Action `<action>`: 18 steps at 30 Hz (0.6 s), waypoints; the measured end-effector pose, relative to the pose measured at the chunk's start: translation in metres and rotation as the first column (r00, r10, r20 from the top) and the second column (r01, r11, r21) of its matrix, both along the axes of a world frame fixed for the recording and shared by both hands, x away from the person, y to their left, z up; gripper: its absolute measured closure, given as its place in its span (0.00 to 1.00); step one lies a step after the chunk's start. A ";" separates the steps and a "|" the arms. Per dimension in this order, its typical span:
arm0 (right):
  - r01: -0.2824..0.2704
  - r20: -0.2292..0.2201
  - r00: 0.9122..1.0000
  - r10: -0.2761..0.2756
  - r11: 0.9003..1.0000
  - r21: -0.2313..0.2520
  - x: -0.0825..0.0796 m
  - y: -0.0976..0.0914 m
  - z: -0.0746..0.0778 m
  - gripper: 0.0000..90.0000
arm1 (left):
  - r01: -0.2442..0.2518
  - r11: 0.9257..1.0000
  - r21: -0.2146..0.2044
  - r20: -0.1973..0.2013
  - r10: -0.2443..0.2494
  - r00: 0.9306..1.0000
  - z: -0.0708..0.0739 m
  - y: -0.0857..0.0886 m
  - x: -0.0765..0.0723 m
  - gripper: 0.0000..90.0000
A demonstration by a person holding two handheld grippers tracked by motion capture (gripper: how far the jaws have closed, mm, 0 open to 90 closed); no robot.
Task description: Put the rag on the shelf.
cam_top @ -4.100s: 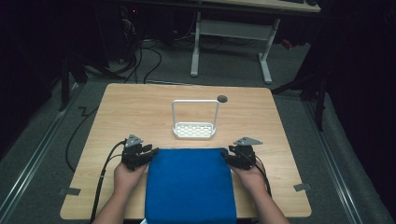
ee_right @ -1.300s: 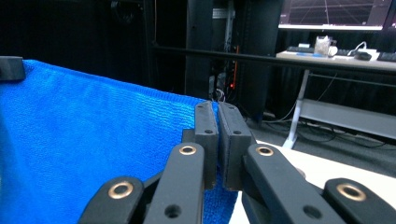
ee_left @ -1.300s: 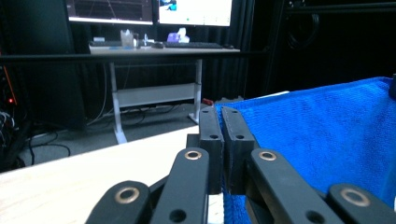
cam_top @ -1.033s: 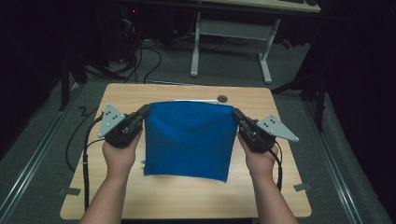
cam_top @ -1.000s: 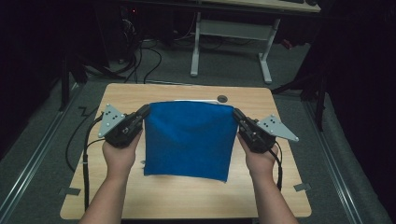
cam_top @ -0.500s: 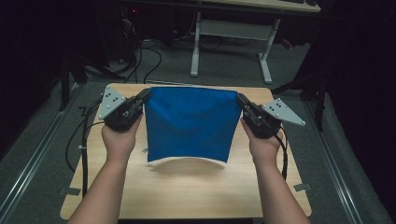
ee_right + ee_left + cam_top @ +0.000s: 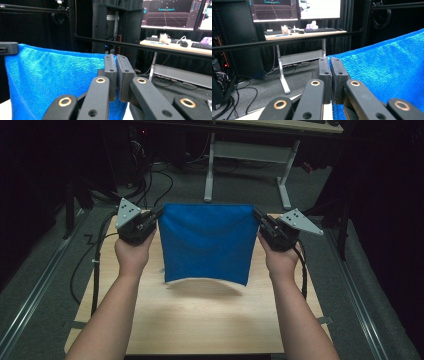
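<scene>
Cloth hangs between my two tools: one soft blue knitted square of towel fabric, lifted clear of the pale wooden table, its lower edge curling above its own shadow. My left black two-jaw gripper is clamped tight on the upper left corner, and my right black two-jaw gripper is pinched the same way on the upper right corner; in both gripper views the pads meet with only fabric caught between them. I judge the cloth light and limp: it sags and bows wherever I do not stretch it, so corners or a hem are the places to hold, and the coarse weave should not slip. By count: one cloth, two grippers, my two hands, one table. Two lit monitors glow on a desk beyond.
</scene>
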State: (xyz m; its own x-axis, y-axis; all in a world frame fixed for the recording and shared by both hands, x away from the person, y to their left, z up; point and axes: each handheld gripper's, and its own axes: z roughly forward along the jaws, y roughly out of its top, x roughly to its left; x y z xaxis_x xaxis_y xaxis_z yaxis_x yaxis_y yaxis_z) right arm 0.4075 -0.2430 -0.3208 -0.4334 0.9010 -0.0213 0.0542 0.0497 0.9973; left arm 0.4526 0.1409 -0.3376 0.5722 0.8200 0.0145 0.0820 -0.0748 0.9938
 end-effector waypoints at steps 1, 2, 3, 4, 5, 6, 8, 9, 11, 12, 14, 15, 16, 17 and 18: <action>0.002 -0.011 1.000 -0.002 1.000 0.007 0.010 -0.001 0.000 0.98 | 0.000 1.000 0.002 -0.002 0.000 1.000 0.000 -0.001 0.005 0.98; 0.002 -0.011 1.000 -0.002 1.000 0.007 0.010 -0.001 0.000 0.98 | 0.000 1.000 0.004 -0.005 0.000 1.000 0.000 -0.001 0.008 0.98; 0.005 -0.014 1.000 -0.005 1.000 0.004 0.013 -0.001 0.000 0.98 | -0.001 1.000 0.006 -0.004 0.001 1.000 0.000 -0.002 0.013 0.98; 0.009 -0.022 1.000 -0.009 1.000 0.003 0.019 -0.001 0.001 0.98 | -0.002 1.000 0.007 0.000 0.002 1.000 0.001 -0.002 0.015 0.98; 0.012 -0.025 1.000 -0.012 1.000 0.003 0.023 -0.002 0.001 0.98 | -0.006 1.000 0.013 -0.002 0.006 1.000 0.002 -0.003 0.019 0.98; 0.016 -0.030 0.999 -0.016 1.000 -0.001 0.028 -0.002 0.002 0.98 | -0.008 1.000 0.017 0.000 0.008 1.000 0.003 -0.004 0.022 0.98; 0.019 -0.034 0.999 -0.019 1.000 -0.001 0.035 -0.002 0.003 0.98 | -0.015 1.000 0.027 0.004 0.015 1.000 0.005 -0.005 0.029 0.98; 0.023 -0.042 0.999 -0.023 1.000 -0.005 0.040 -0.001 0.003 0.98 | -0.023 0.999 0.035 -0.001 0.023 1.000 0.005 -0.006 0.034 0.98; 0.031 -0.052 0.998 -0.032 0.999 -0.027 0.054 0.000 0.002 0.98 | -0.034 0.998 0.050 -0.009 0.034 0.999 0.005 -0.007 0.045 0.98; 0.031 -0.052 0.998 -0.032 0.999 -0.027 0.054 0.000 0.002 0.98 | -0.034 0.998 0.050 -0.009 0.034 0.999 0.005 -0.007 0.045 0.98; 0.038 -0.071 0.997 -0.040 0.999 -0.037 0.064 0.002 0.000 0.98 | -0.046 0.997 0.059 -0.030 0.048 0.998 0.003 -0.008 0.055 0.98; 0.039 -0.080 0.996 -0.043 0.998 -0.045 0.069 0.003 -0.002 0.98 | -0.051 0.997 0.066 -0.038 0.054 0.998 0.001 -0.008 0.060 0.98; 0.040 -0.087 0.995 -0.045 0.997 -0.058 0.074 0.003 -0.004 0.98 | -0.057 0.996 0.071 -0.047 0.061 0.997 -0.001 -0.008 0.064 0.98; 0.041 -0.094 0.994 -0.048 0.997 -0.070 0.079 0.004 -0.006 0.98 | -0.060 0.995 0.082 -0.055 0.064 0.996 -0.004 -0.008 0.069 0.98; 0.041 -0.102 0.994 -0.049 0.996 -0.079 0.083 0.004 -0.008 0.98 | -0.061 0.994 0.096 -0.065 0.067 0.996 -0.007 -0.009 0.073 0.98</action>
